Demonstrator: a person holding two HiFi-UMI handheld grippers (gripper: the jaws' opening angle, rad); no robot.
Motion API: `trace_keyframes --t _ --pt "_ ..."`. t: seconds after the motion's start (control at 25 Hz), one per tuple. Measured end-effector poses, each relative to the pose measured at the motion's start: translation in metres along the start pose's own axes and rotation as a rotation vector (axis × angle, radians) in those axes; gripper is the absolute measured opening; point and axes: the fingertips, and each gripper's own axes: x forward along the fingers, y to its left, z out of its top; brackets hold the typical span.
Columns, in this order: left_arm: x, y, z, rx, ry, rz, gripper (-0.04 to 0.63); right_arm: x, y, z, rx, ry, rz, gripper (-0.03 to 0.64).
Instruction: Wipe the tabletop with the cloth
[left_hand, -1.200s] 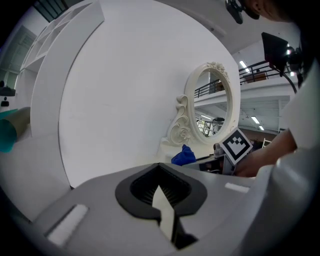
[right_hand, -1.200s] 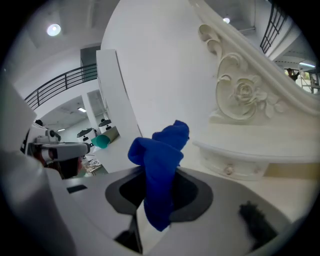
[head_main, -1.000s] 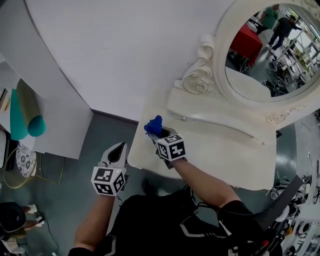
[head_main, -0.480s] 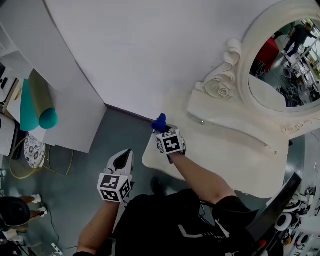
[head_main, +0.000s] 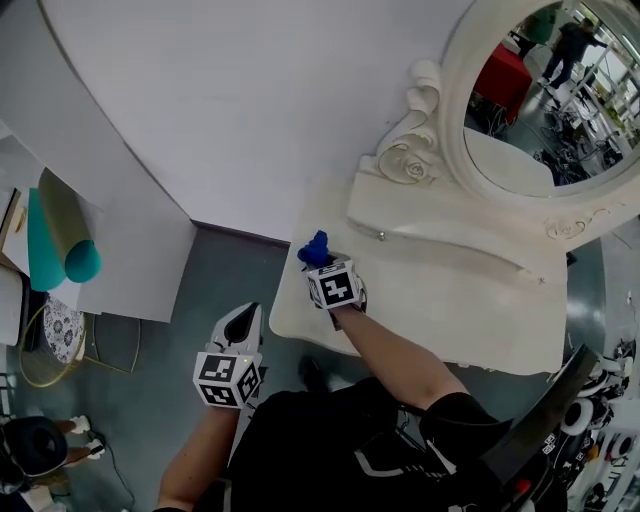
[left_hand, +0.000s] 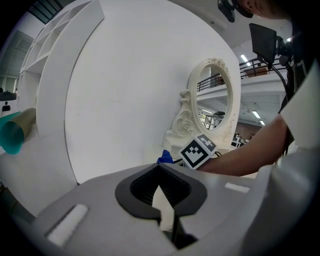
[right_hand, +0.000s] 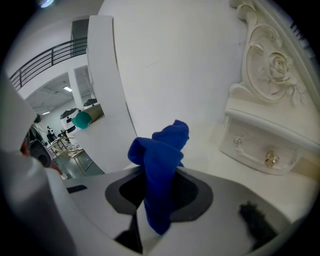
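Since half a second ago the right gripper (head_main: 322, 266) has barely shifted on the bench (head_main: 450, 300) and still sits at its left end. The whole scene has slid in the frame, with the mirror (head_main: 545, 110) swinging back toward the upper right. That reads as the head turning, not the furniture moving. The left gripper (head_main: 243, 318) has kept its place at the lower left.

Nearest, that left gripper hangs over the grey floor (head_main: 170, 330), off the bench's left edge, its jaws pressed together with nothing between them. Just beyond, the right gripper is clenched on the blue cloth (right_hand: 159, 150). The cloth stands bunched out of the jaws and points toward the white wall panel (head_main: 250, 100). Whether the bunch presses on the surface I cannot tell. Farther back, at the frame's right, stand the small drawer (right_hand: 257, 150) and the mirror.

The cloth is at the bench's left rear corner, so nearly all the bare tabletop lies to its right and lower right in the head view. The bench's long axis runs the same way, left to right across the frame. The right hand is already over it. I judge the next stroke needs the cloth laid down flat and drawn rightward along the front of the drawer.
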Motion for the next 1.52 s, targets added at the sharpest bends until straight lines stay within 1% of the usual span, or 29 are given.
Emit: trace_keyframes --t 0.2,0.48,0.56,0.76,0.92,1.52 --pt "0.012 -0.019 -0.002 0.024 0.011 -0.043 0.009 -0.02 -0.025 -0.014 0.051 -0.013 -0.042 0.123" --pt "0.026 -0.051 0.006 0.053 0.004 -0.105 0.009 -0.044 -0.059 -0.03 0.095 -0.026 -0.081 0.123" --pt "0.029 -0.057 0.009 0.058 0.0 -0.11 0.009 -0.05 -0.068 -0.034 0.105 -0.027 -0.09 0.123" --pt "0.038 -0.07 0.01 0.057 0.004 -0.094 0.008 -0.063 -0.086 -0.045 0.125 -0.022 -0.096 0.123" --pt "0.045 -0.093 0.016 0.064 -0.008 -0.133 0.009 -0.075 -0.099 -0.055 0.116 0.001 -0.087 0.123" --pt "0.073 -0.164 0.026 0.083 0.012 -0.194 0.009 -0.131 -0.175 -0.094 0.195 0.012 -0.162 0.123"
